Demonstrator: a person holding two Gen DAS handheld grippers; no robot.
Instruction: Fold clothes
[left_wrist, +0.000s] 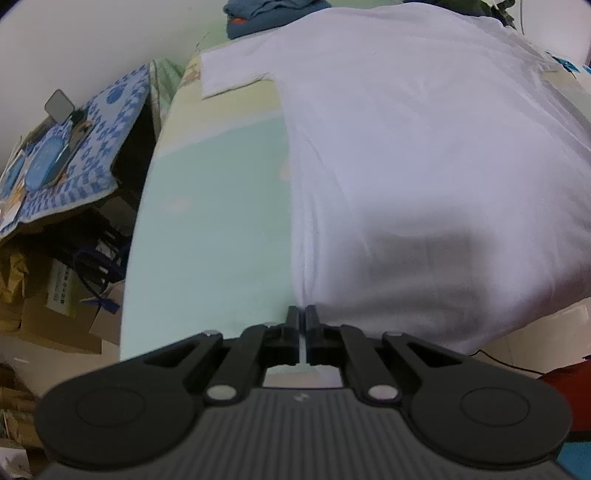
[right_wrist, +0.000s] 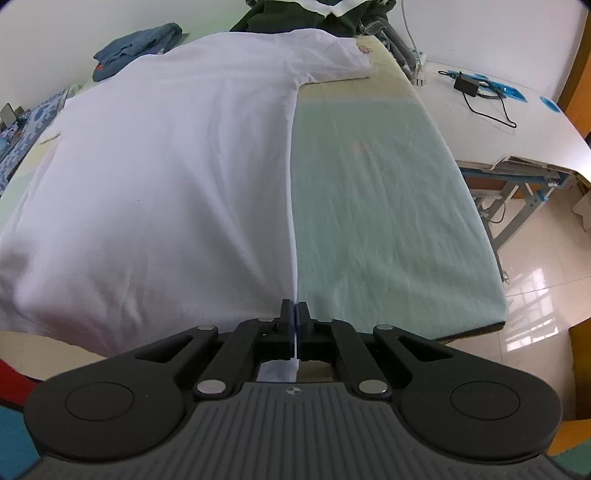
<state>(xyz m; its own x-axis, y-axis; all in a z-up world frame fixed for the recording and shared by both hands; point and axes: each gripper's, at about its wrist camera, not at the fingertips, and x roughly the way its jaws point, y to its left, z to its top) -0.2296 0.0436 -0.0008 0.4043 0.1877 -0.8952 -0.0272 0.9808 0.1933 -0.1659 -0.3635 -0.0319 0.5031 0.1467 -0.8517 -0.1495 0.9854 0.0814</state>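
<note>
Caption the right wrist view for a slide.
Right gripper shut on the white T-shirt at its near hem corner, shirt spread flat on the pale green cloth.

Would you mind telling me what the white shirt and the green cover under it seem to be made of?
The white shirt looks like thin matte cotton knit: soft wrinkles, no shine, though the fibre is uncertain. The green cover looks like terry-type towelling or fleece: a matte, faintly streaked nap.

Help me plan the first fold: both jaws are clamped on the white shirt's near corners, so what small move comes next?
Probably lift both corners together and carry the hem toward the collar: the white shirt lies flat, with the left gripper and right gripper shut on its hem.
</note>
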